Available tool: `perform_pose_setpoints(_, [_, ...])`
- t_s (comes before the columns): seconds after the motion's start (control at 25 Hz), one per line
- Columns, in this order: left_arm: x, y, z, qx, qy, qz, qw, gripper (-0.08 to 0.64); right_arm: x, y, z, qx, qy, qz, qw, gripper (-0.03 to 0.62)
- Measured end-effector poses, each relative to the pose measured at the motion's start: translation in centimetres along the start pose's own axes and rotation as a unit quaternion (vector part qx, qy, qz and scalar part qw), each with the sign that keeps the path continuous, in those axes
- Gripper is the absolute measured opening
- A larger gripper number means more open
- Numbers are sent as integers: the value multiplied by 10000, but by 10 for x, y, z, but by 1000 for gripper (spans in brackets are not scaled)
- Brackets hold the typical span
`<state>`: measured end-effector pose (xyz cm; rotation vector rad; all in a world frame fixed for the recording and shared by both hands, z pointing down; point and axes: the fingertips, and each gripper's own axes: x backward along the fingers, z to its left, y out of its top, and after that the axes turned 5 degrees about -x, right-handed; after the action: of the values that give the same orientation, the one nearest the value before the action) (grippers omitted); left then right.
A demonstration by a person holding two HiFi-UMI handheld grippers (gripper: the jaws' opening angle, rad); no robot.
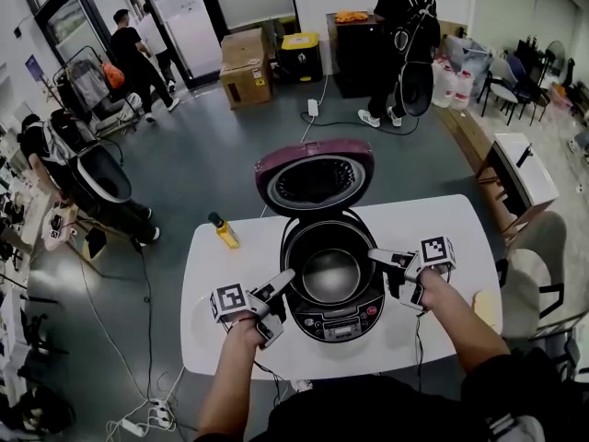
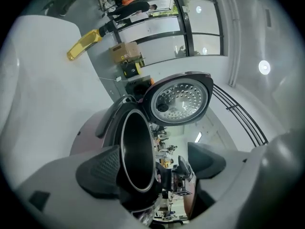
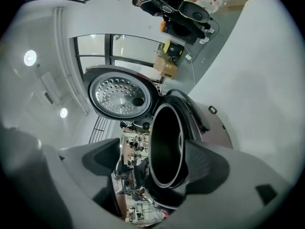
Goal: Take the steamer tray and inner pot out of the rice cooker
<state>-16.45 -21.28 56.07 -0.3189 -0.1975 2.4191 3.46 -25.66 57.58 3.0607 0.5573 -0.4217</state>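
Observation:
The maroon rice cooker [image 1: 331, 279] stands on the white table [image 1: 221, 265] with its lid [image 1: 315, 178] raised. The dark metal inner pot [image 1: 329, 273] sits inside it, and I see no steamer tray in it. My left gripper [image 1: 283, 300] is at the cooker's left side and my right gripper [image 1: 388, 274] at its right side, both open. In the left gripper view the pot's rim [image 2: 138, 156] stands between the jaws of the left gripper [image 2: 155, 168], close to the left pad [image 2: 102, 168]. In the right gripper view the rim [image 3: 167, 149] lies likewise in the right gripper [image 3: 152, 168], near the right pad [image 3: 205, 166].
A yellow bottle [image 1: 224, 231] lies on the table behind and left of the cooker. A pale flat thing [image 1: 485, 307] sits at the table's right edge. People stand about the room beyond the table, with cardboard boxes [image 1: 245, 67] and a floor cable [image 1: 138, 274].

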Motion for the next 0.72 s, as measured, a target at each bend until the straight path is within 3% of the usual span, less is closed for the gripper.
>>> perform_pose_setpoints(0.32, [-3, -1, 15, -115, 294, 67, 9995, 386, -9, -8, -4, -77, 139, 359, 9992, 419])
perform_pose_setpoints(0.48, [-7, -2, 19, -300, 512, 201, 9980, 341, -10, -8, -9, -13, -45, 483, 9988, 365])
perform_pose_setpoints(0.56, [-9, -2, 22, -424, 677, 313, 9963, 315, -11, -8, -15, 148, -241, 560, 9980, 306])
perform_pose_setpoints(0.72, [-11, -4, 29, -708, 1075, 548, 9902, 245, -9, -11, -30, 478, -708, 621, 9944, 129])
